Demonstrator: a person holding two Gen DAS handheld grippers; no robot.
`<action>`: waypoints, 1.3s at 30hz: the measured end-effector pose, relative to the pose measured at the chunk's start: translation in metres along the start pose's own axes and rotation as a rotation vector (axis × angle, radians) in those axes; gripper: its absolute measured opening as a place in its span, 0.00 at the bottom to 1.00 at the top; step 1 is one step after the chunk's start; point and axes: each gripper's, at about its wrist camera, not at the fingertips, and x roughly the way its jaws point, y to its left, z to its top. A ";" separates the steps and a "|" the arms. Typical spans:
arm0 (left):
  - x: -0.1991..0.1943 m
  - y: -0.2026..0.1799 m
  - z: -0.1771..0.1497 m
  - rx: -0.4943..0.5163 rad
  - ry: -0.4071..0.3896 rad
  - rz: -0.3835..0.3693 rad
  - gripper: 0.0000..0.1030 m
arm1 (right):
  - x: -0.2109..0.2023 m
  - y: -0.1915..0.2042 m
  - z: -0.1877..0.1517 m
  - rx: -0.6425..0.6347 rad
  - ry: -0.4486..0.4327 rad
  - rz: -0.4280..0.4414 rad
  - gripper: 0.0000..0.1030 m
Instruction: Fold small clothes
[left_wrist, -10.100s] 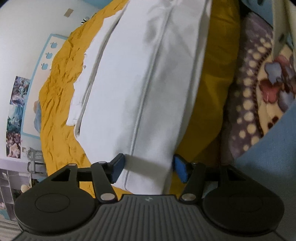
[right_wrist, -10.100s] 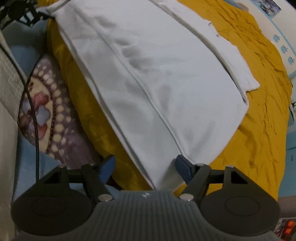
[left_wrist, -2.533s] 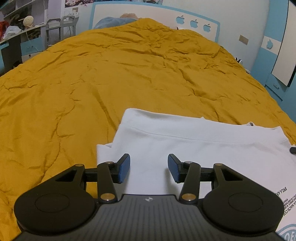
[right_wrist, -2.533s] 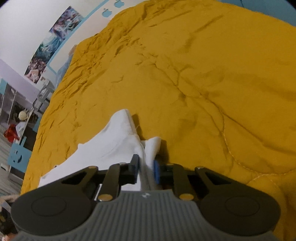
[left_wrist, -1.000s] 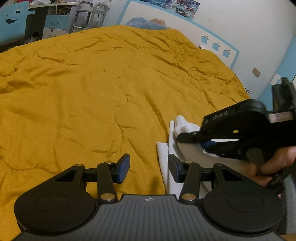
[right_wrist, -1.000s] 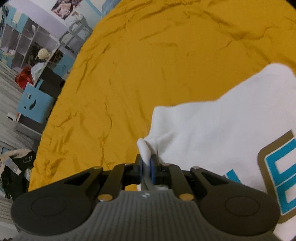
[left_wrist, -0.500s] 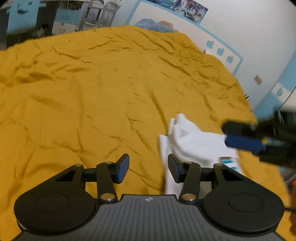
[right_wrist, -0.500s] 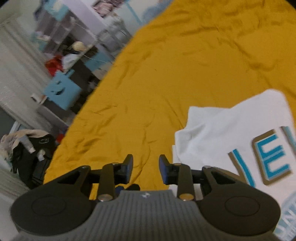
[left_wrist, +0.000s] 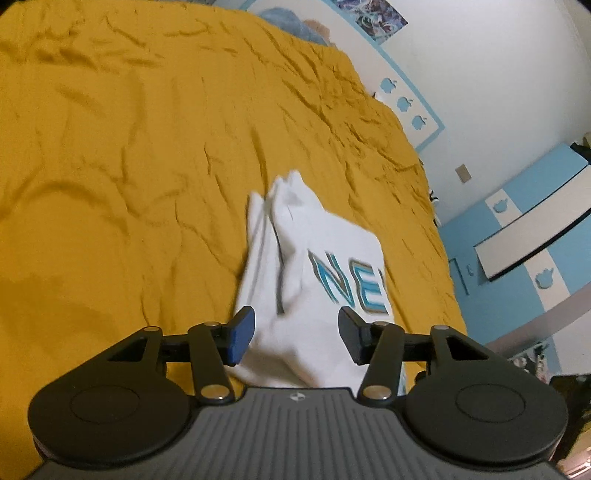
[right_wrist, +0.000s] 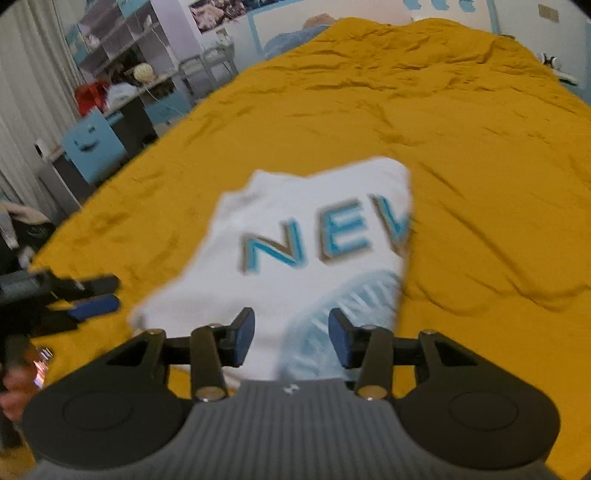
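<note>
Left claw: jaws spread wide, nothing held; blue pads seen either side of the near end of the white T-shirt, no contact evident. Right claw: jaws likewise wide and empty, poised over the near edge of the T-shirt. In the right wrist view the left claw is seen low at the left, just beside the shirt's near-left corner, over the bedspread.

The T-shirt is laid on the yellow bedspread, already folded into a narrow block, printed letters facing up. A layered edge is visible along its left side in the left wrist view.

Step judged: a fold is just set down and both claws are free. Next move is judged to call for a grip on the near edge or corners by both claws, for one more fold across, or for smoothing only; which cannot be told.

Hard to make out: both views are motion-blurred; the lettering is cut off at the shirt's right edge; the nearest hem is hidden behind the claw bodies; shelving at the far left is indistinct
</note>
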 end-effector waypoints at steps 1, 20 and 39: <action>0.000 0.001 -0.004 -0.011 0.005 0.001 0.59 | -0.004 -0.008 -0.008 -0.001 0.000 -0.004 0.40; 0.016 -0.020 -0.005 0.002 -0.052 0.005 0.12 | 0.008 -0.018 -0.057 -0.174 0.027 -0.113 0.51; 0.047 0.007 -0.028 0.079 0.049 0.270 0.12 | 0.016 -0.025 -0.063 -0.199 0.069 -0.090 0.00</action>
